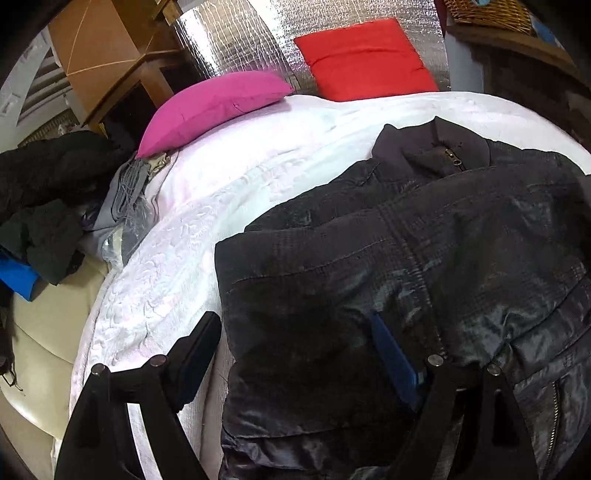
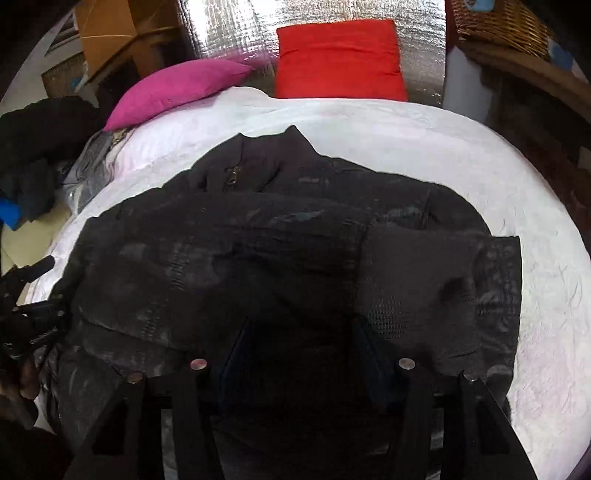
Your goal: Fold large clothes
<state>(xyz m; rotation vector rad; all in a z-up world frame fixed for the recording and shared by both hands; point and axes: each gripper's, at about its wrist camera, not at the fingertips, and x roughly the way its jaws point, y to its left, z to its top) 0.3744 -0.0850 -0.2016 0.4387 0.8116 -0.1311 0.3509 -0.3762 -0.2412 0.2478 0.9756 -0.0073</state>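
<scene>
Risk: slippery padded jacket (image 2: 280, 258) sliding open again on white bedspread (image 2: 546, 280), sleeve folded across slipping off. Lying mid-bed, collar toward pillows. Left gripper (image 1: 295, 354) spread wide, straddling near left edge, unclenched. Right gripper (image 2: 301, 354) parted directly above hem, gripping nothing.

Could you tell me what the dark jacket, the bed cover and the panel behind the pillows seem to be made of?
Dark jacket: likely a smooth synthetic shell with a soft sheen, given its pale glints; the collar looks matte knit. Bed cover: white textured cloth, with raised crinkled patterning. Panel: silvery, foil-like quilted sheet, strongly reflective.
</scene>
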